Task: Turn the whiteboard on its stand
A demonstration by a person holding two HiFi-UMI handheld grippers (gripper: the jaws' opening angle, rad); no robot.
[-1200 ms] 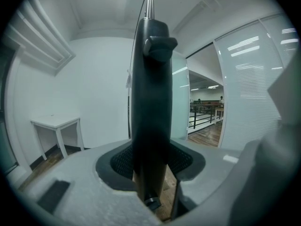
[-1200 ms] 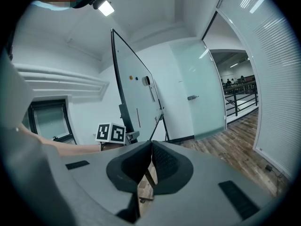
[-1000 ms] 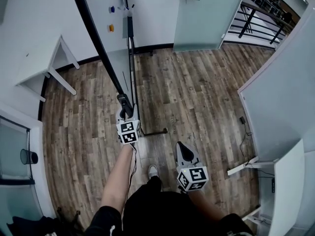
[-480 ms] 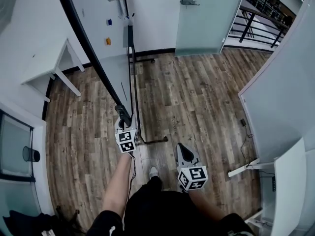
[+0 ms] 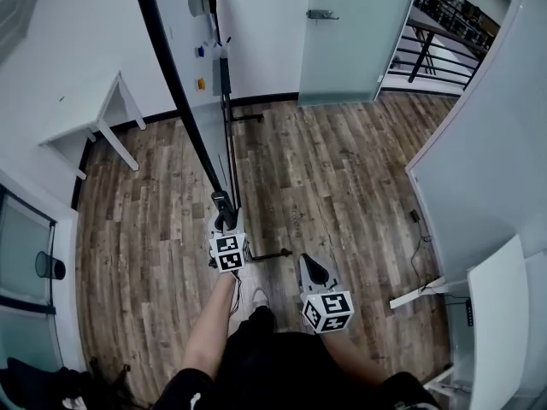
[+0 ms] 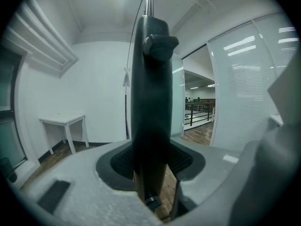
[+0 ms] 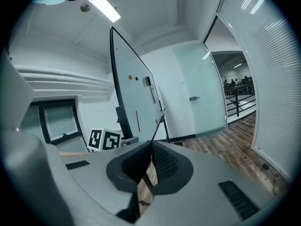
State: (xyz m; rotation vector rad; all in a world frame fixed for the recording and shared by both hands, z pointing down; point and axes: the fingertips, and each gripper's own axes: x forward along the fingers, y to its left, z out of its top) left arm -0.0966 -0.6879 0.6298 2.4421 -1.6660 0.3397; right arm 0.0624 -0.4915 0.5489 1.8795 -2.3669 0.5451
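The wood floor [image 5: 342, 169] right of the whiteboard [image 5: 192, 67] lies open as far as the glass door [image 5: 350, 32] and the pale partition wall [image 5: 479, 161], so the right tool [image 5: 308, 263], jaws together and empty, has free passage there. The stand's foot bar [image 5: 269, 253] crosses the floor just beside the left tool [image 5: 224, 216], which is clamped on the board's black edge. Left of the board a white desk [image 5: 85, 109] stands by the wall, with bare floor between it and the board. A cable [image 5: 419, 220] lies on the floor by the partition.
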